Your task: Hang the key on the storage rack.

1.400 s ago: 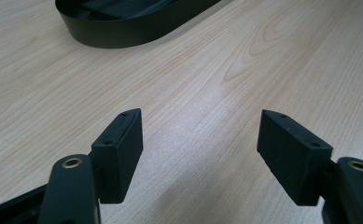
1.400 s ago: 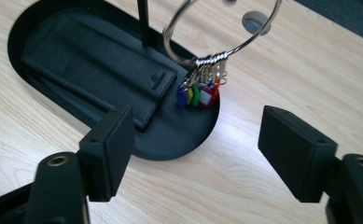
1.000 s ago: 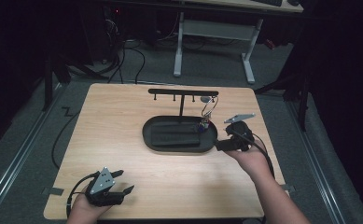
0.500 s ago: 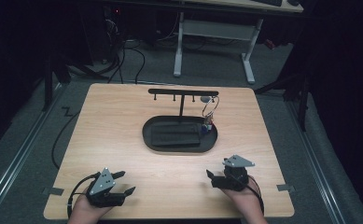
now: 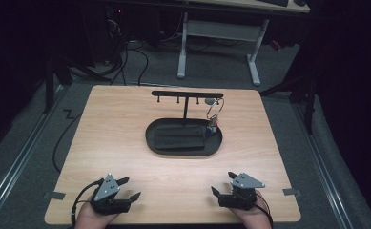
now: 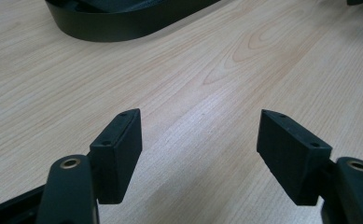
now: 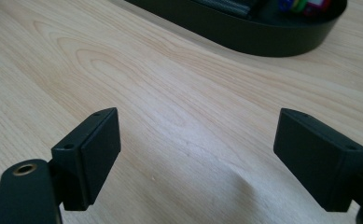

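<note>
My right gripper point(image 5: 225, 187) rests at the near right edge of the table point(image 5: 126, 138). Its jaws are wide apart and have just been opening, with nothing between them; in the right gripper view I see bare wood between the two black pads point(image 7: 93, 154). My left gripper point(image 5: 127, 188) lies at the near left edge, also released, jaws wide and empty, with wood showing between its pads point(image 6: 118, 149).

In the middle of the table stands a black oval tray point(image 5: 154, 143). A flat dark block point(image 5: 179, 139) lies inside it, and at its right end there are small coloured pieces point(image 5: 212, 129); I cannot tell what they are. A black T-shaped stand point(image 5: 187, 94) rises from the tray, with small pegs under its bar. From the peg near the right end hangs a key ring point(image 5: 215, 109), and it reaches down toward the coloured pieces.

The key ring is well apart from both grippers, farther up the table. It is closer to my right gripper than to my left one.
</note>
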{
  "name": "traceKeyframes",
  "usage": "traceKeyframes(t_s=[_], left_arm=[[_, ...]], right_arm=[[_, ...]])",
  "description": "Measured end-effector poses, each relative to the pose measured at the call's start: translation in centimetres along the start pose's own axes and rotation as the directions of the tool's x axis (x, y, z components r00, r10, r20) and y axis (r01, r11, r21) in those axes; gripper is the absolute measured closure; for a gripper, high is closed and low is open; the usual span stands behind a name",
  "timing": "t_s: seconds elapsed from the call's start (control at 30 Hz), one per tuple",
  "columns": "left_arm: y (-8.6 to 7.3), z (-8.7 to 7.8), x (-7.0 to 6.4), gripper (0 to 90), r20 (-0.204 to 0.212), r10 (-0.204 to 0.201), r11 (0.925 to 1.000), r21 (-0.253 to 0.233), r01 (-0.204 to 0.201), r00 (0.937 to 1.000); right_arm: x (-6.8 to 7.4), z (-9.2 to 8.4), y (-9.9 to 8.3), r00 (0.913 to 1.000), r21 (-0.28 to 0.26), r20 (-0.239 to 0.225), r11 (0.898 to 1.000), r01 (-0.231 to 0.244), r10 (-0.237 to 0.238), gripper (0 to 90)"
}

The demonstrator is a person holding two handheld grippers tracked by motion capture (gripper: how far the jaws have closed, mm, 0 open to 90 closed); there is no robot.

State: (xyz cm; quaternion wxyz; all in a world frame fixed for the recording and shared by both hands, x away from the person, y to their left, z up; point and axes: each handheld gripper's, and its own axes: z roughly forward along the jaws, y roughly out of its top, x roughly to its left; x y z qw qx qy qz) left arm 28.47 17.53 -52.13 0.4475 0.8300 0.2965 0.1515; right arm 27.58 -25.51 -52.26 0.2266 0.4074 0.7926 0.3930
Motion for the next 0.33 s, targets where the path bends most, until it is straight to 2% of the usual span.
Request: traceKeyframes(t_s=[0.13,0.33], left_arm=[[-0.15,-0.22,0.08,31.6,-0.005,0.0,1.0,0.001,0.0,1.0],[-0.13,-0.47,0.34,31.6,-0.002,0.01,0.9999,-0.005,-0.01,1.0]], right_arm=[[-0.08,-0.23,0.02,1.0,-0.005,-0.005,1.0,0.002,-0.002,14.9],[-0.56,-0.49,-0.27,0.9991,-0.004,0.015,0.999,-0.039,0.039,14.9]])
